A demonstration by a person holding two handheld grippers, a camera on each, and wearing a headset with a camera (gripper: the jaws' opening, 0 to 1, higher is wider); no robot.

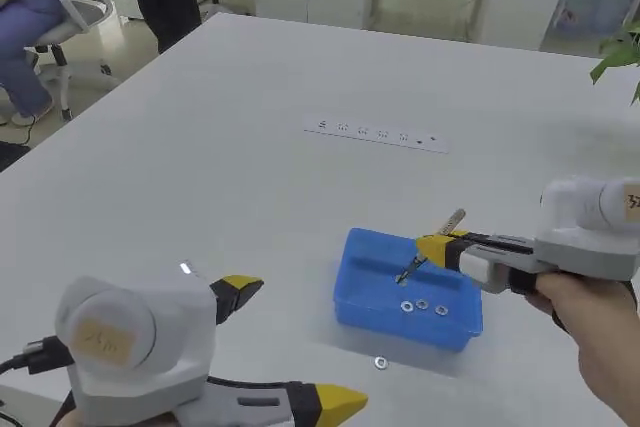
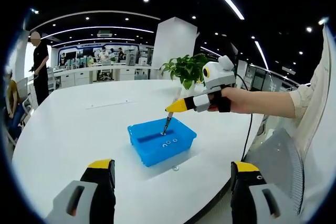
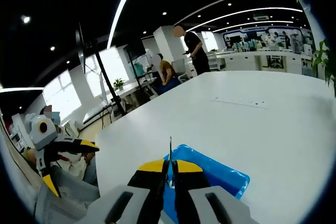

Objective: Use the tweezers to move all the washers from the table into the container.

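The blue container (image 1: 400,327) sits on the white table at the near right, with three washers (image 1: 423,305) lying inside. Another washer (image 1: 380,362) lies on the table just in front of it. My right gripper (image 1: 432,247) is shut on the metal tweezers (image 1: 412,269), whose tips point down into the container above the washers. In the right gripper view the tweezers (image 3: 169,153) stick out between the closed yellow jaws over the container (image 3: 231,179). My left gripper (image 1: 295,345) hangs open at the near left, holding nothing; its view shows the container (image 2: 152,153), the table washer (image 2: 175,169) and the right gripper (image 2: 181,106).
A flat strip with small sockets (image 1: 375,132) lies across the table's middle. A potted plant (image 2: 186,69) stands past the right edge. Office chairs (image 1: 80,7) and people stand beyond the far left corner. Wide bare tabletop (image 1: 200,147) stretches left of the container.
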